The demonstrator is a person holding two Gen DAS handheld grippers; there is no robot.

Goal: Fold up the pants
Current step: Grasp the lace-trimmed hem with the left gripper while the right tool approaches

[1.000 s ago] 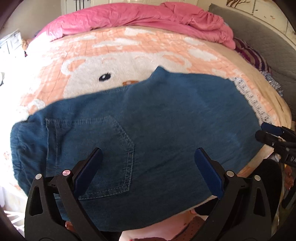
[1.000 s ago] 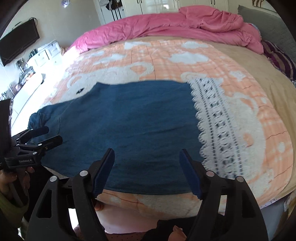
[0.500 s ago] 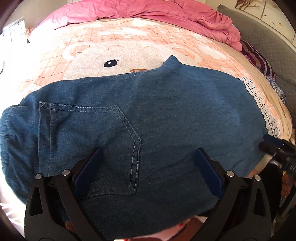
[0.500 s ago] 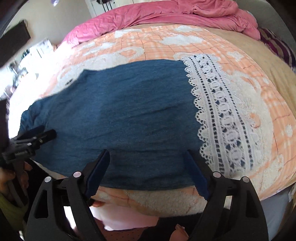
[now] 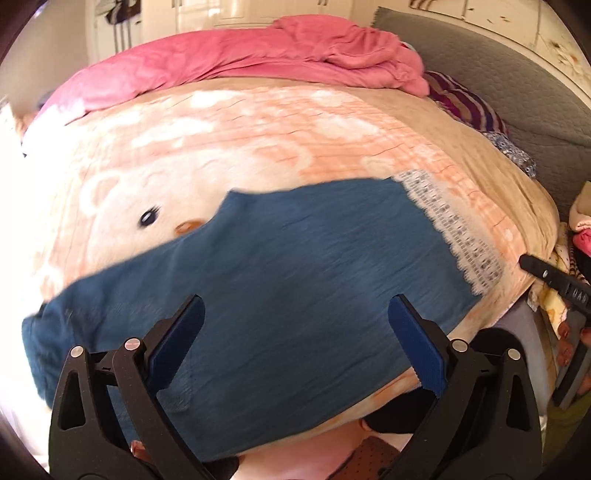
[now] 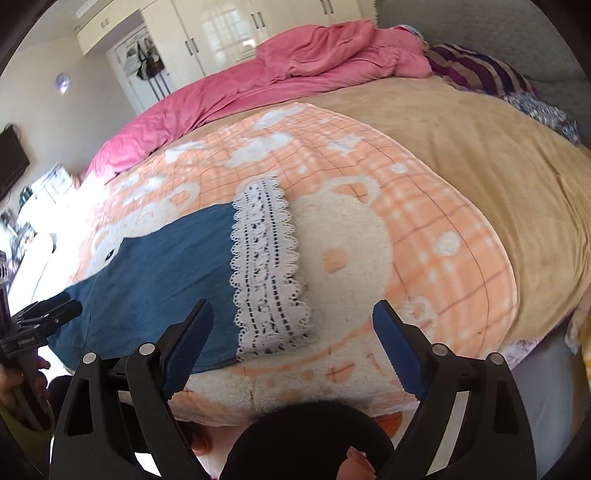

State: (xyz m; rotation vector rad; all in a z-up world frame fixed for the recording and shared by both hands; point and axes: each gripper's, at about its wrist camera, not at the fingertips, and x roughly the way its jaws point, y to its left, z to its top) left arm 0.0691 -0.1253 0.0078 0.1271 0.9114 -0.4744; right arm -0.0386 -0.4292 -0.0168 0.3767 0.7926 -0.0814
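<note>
The pants (image 5: 280,295), blue denim with a white lace trim (image 6: 267,273) at the leg end, lie spread flat along the near edge of the bed, on a peach blanket (image 6: 424,236) printed with a pale bear face. Seen along the left gripper (image 5: 295,325), the denim fills the space ahead of and between its two blue-padded fingers (image 5: 177,343), which stand wide apart and hold nothing; the cloth runs past the left finger toward the waist end and past the right finger to the lace. That view is smeared, so I cannot say whether the fingertips touch the fabric or only hang above it. The right gripper (image 6: 291,325) is also spread wide and empty: the lace trim lies just ahead of its left finger (image 6: 188,343), the blue leg stretches away beyond that finger, and only blanket shows ahead of the right finger. Each gripper shows at the edge of the other's view, the right one off past the lace end and the left one beside the waist end of the denim. Farther ahead of both sets of fingers, a tan sheet (image 6: 480,147) covers the bed to the right of the blanket, a crumpled pink duvet (image 5: 258,62) is heaped along the far side, and a purple striped pillow (image 6: 480,70) lies at the far right corner against a grey headboard (image 5: 498,70). White wardrobe doors (image 6: 221,29) stand behind the bed.
</note>
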